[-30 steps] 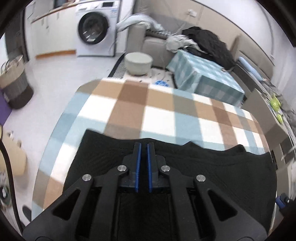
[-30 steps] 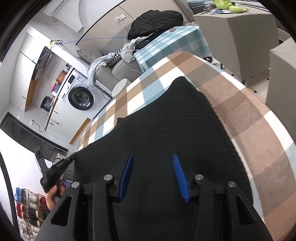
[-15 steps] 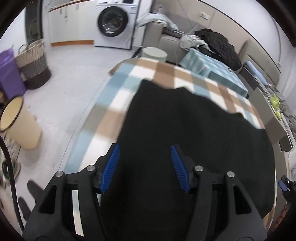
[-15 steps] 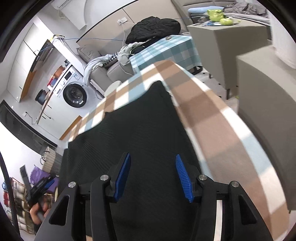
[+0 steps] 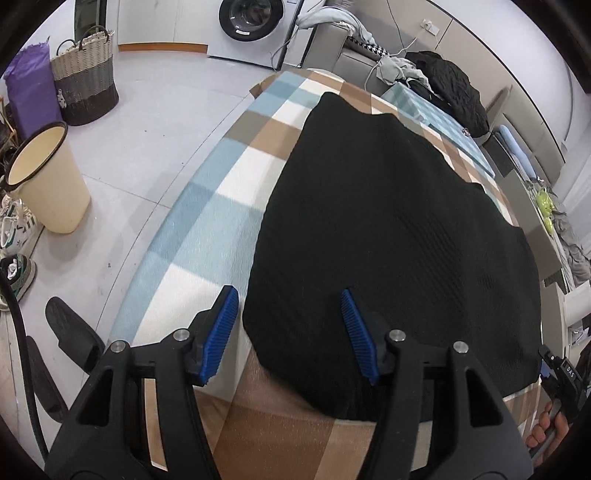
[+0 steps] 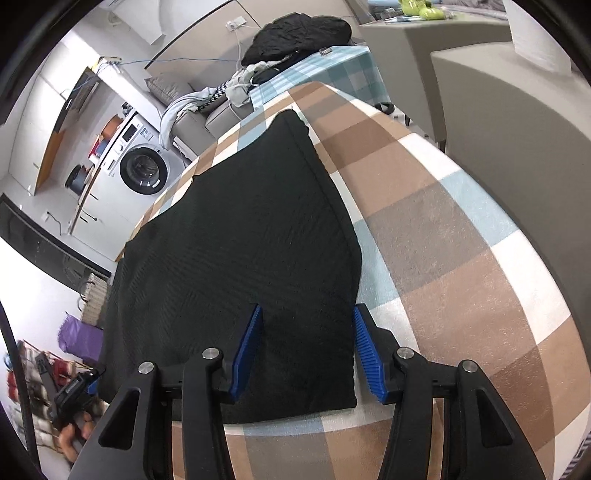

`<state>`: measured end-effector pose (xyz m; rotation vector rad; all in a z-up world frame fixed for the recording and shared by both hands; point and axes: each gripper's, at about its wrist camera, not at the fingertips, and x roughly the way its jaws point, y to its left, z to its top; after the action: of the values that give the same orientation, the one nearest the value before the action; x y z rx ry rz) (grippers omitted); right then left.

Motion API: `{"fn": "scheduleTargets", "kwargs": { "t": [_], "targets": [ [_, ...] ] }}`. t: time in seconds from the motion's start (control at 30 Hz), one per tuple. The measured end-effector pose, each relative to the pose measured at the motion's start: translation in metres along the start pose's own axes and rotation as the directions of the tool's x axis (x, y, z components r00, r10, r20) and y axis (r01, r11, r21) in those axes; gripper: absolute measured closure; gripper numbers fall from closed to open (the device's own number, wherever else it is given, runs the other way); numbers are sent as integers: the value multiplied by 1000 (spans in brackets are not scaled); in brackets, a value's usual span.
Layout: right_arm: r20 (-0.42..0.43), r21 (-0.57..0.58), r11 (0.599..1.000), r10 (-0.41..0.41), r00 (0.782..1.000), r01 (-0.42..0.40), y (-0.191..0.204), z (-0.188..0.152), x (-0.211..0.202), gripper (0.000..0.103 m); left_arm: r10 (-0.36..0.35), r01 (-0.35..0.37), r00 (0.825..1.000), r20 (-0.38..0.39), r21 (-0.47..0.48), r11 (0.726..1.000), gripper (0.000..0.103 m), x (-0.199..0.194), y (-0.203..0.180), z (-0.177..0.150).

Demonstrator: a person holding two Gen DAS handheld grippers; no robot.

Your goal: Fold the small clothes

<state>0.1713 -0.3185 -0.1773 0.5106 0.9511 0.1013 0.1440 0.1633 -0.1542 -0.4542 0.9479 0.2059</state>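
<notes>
A black knitted garment lies flat on the checked table. My left gripper stands open above its near left corner, the blue pads straddling the edge without touching it. The same garment fills the right wrist view. My right gripper stands open over its near right corner, one pad on each side of the hem, nothing pinched. A hand with the other gripper shows at each view's lower margin.
A cream bin, a woven basket and shoes stand on the floor left of the table. A washing machine, a sofa with clothes and a second checked table lie beyond. Grey cabinets rise on the right.
My left gripper, shut over the garment's middle, opened and slid left to its near corner. My right gripper opened slightly wider and drew back to the garment's near right corner.
</notes>
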Motion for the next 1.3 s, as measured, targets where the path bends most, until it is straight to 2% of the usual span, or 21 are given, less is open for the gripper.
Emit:
{"fn": "scheduleTargets", "kwargs": {
  "t": [0.1,0.2,0.23,0.27,0.3,0.37,0.43,0.6,0.67,0.73,0.77,0.83,0.9,1.0,1.1,1.13,1.17,1.3],
  "targets": [
    [4,-25,1000,-14,1000,14,5,-2,2,54,-4,4,1000,3,11,1000,48,0,-5,-3],
    [4,-39,999,-14,1000,14,6,-2,5,66,-1,0,1000,14,24,1000,48,1,-8,-3],
    [10,-50,999,-14,1000,14,7,-3,5,73,-1,0,1000,18,33,999,56,1,-10,-4],
    [24,-65,998,-16,1000,18,9,-3,4,81,-8,7,1000,25,48,999,77,1,-13,-5],
    [38,-75,997,-19,999,22,9,-4,3,86,-25,23,999,28,58,998,83,1,-15,-4],
    [67,-94,995,-23,998,29,12,-4,-1,96,-18,14,998,57,78,997,91,-5,-21,-5],
    [100,-94,993,-55,993,65,13,-2,-7,98,-22,14,998,64,112,994,92,-13,-27,-7],
    [82,-80,990,-106,991,113,8,5,-6,98,3,-9,999,45,142,990,92,-19,-27,-17],
    [67,-101,987,-118,991,125,10,5,-5,96,19,-24,999,41,137,990,86,-22,-28,-17],
    [86,-92,990,-103,991,111,12,6,-10,90,50,-54,998,40,124,991,78,-24,-27,-14],
    [103,-82,992,-91,991,100,12,7,-15,82,58,-64,997,49,120,991,76,-26,-26,-12],
    [141,-70,993,-83,987,94,10,7,-23,74,59,-68,995,80,116,991,70,-33,-27,-8],
    [166,-80,993,-69,984,83,14,10,-29,73,51,-63,993,106,115,991,67,-40,-30,-5],
    [141,-128,990,-38,989,56,29,12,-25,69,34,-55,990,139,145,988,64,-46,-44,-3],
    [92,-230,973,13,996,8,60,7,-9,69,-40,12,991,127,208,978,61,-44,-73,-3],
    [67,-284,959,26,997,-6,76,4,1,66,-72,43,991,116,230,972,56,-42,-83,-4],
    [52,-315,949,30,998,-12,85,2,8,61,-106,77,989,100,258,963,51,-38,-94,-5],
    [-8,-429,903,22,1000,-24,125,-4,46,60,-163,140,986,29,381,914,51,-12,-146,-9]
  ]
}}
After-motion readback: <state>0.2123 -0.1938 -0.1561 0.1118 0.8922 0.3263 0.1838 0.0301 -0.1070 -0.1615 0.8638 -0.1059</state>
